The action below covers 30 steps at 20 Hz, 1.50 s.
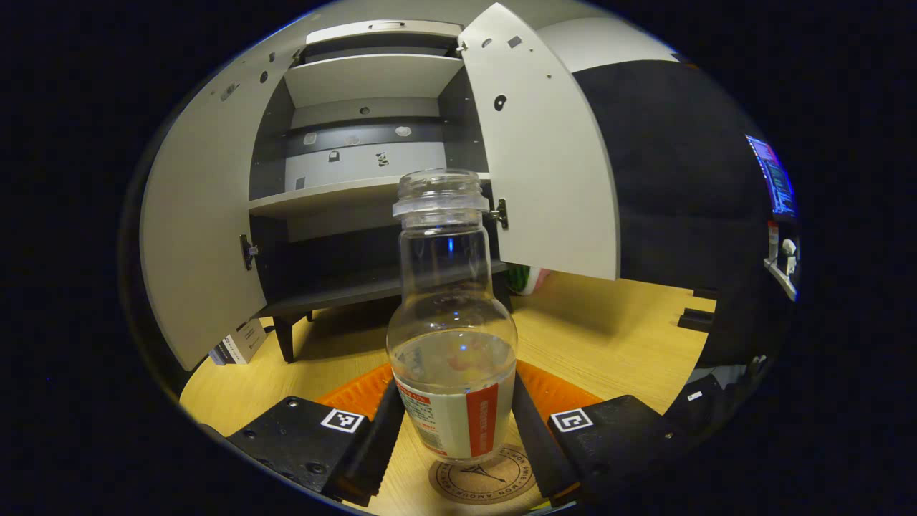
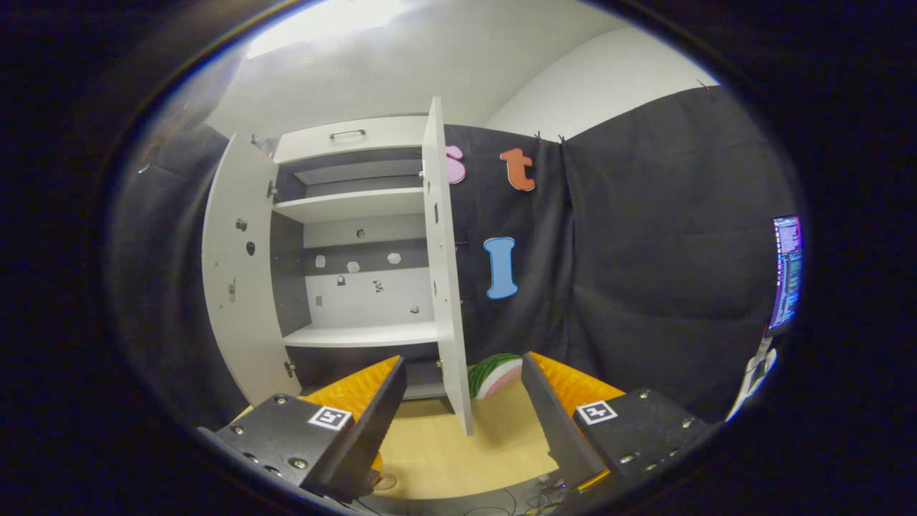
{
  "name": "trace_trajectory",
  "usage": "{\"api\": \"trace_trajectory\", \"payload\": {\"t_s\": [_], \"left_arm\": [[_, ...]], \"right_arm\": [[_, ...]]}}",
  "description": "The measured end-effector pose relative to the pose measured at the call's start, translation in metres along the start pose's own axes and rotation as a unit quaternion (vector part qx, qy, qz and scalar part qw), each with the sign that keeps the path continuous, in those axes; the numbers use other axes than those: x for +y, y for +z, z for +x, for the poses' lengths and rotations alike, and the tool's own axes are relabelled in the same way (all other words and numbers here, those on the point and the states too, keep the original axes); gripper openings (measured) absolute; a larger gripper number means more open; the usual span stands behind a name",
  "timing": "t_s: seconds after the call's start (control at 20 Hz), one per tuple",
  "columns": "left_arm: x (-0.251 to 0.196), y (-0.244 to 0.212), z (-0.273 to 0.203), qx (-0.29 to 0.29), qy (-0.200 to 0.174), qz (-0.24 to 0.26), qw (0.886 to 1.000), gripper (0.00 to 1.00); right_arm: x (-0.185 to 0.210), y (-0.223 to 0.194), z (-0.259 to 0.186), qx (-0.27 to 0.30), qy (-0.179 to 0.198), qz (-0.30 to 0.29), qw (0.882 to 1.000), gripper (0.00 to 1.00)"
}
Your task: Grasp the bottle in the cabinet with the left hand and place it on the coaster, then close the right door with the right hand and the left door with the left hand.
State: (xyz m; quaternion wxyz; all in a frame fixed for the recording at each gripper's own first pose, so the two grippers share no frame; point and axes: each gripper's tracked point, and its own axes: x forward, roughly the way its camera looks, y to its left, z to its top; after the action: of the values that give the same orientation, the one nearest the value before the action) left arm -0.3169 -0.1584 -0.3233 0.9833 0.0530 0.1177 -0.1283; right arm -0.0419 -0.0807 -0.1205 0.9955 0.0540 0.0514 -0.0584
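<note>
In the left gripper view, the left door [image 1: 204, 236] and right door [image 1: 548, 150] of the cabinet [image 1: 365, 79] both swing wide, leaving bare tabletop [image 1: 616, 322] in front. One bottle [image 1: 451, 315] stands upright on one round coaster [image 1: 483, 476], and the left gripper [image 1: 453, 437] clenches its lower body, both fingers pressing its sides. In the right gripper view, the right gripper [image 2: 458, 412] hangs released, fingers spread wide on nothing, near the right door's lower edge, with a watermelon slice [image 2: 494, 374] beyond.

Dim booth, ceiling glare [image 2: 322, 21] blown out in right gripper view, heavy fisheye bowing the cabinet doors [image 1: 544, 143], soft shadow under cabinet [image 1: 344, 322] on surface, small highlights on bottle [image 1: 451, 315], focus sharp.
</note>
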Motion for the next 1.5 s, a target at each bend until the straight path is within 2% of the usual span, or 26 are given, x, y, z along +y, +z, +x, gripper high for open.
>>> {"api": "trace_trajectory", "payload": {"t_s": [0.05,0.1,0.15,0.3,0.4,0.45,0.5,0.65,0.8,0.85,0.9,1.0,1.15,1.3,1.5], "left_arm": [[-0.004,-0.004,-0.003,0.003,-0.005,0.002,1.000,0.80],[-0.002,-0.008,-0.004,0.011,-0.005,-0.002,1.000,0.80],[-0.007,-0.015,-0.007,0.020,-0.013,-0.011,1.000,0.80],[-0.017,-0.029,-0.022,0.023,-0.024,-0.021,0.999,0.80],[-0.016,-0.042,-0.022,0.036,-0.021,-0.015,0.999,0.80],[-0.013,-0.049,-0.023,0.045,-0.016,-0.014,0.999,0.81],[-0.010,-0.057,-0.023,0.068,-0.012,-0.010,0.998,0.82],[-0.016,-0.064,-0.025,0.099,-0.043,-0.019,0.994,0.87],[-0.015,-0.038,-0.031,0.090,-0.078,-0.030,0.992,0.90],[-0.016,-0.030,-0.035,0.089,-0.090,-0.033,0.991,0.90],[-0.018,-0.019,-0.040,0.090,-0.103,-0.030,0.990,0.91],[-0.012,0.002,-0.048,0.091,-0.115,-0.011,0.989,0.91],[-0.003,0.049,-0.057,0.061,-0.137,-0.004,0.989,0.92],[0.010,0.107,-0.069,0.017,-0.142,-0.028,0.989,0.92],[0.031,0.183,-0.077,-0.037,-0.137,-0.070,0.987,0.93]], "right_arm": [[0.002,-0.004,0.005,0.007,0.000,-0.002,1.000,0.98],[0.006,-0.011,0.007,0.016,0.003,-0.002,1.000,0.94],[0.010,-0.017,0.010,0.022,0.003,0.000,1.000,0.98],[0.015,-0.028,0.011,0.029,0.006,0.018,0.999,0.98],[0.016,-0.031,0.011,0.028,0.005,0.040,0.999,0.98],[0.015,-0.033,0.010,0.029,0.004,0.052,0.998,0.94],[0.015,-0.033,0.011,0.031,0.003,0.065,0.997,0.98],[0.011,-0.030,0.012,0.033,0.000,0.096,0.995,0.99],[-0.004,-0.020,0.015,0.022,-0.015,0.094,0.995,0.98],[-0.006,-0.018,0.018,0.024,-0.016,0.093,0.995,0.94],[-0.006,-0.017,0.020,0.027,-0.017,0.095,0.995,0.98],[-0.007,-0.004,0.031,0.030,-0.020,0.096,0.995,0.98],[-0.016,0.024,0.053,0.005,-0.027,0.078,0.997,0.98],[-0.028,0.055,0.078,-0.028,-0.010,0.040,0.999,0.98],[-0.070,0.078,0.120,-0.040,-0.027,-0.004,0.999,0.98]]}}
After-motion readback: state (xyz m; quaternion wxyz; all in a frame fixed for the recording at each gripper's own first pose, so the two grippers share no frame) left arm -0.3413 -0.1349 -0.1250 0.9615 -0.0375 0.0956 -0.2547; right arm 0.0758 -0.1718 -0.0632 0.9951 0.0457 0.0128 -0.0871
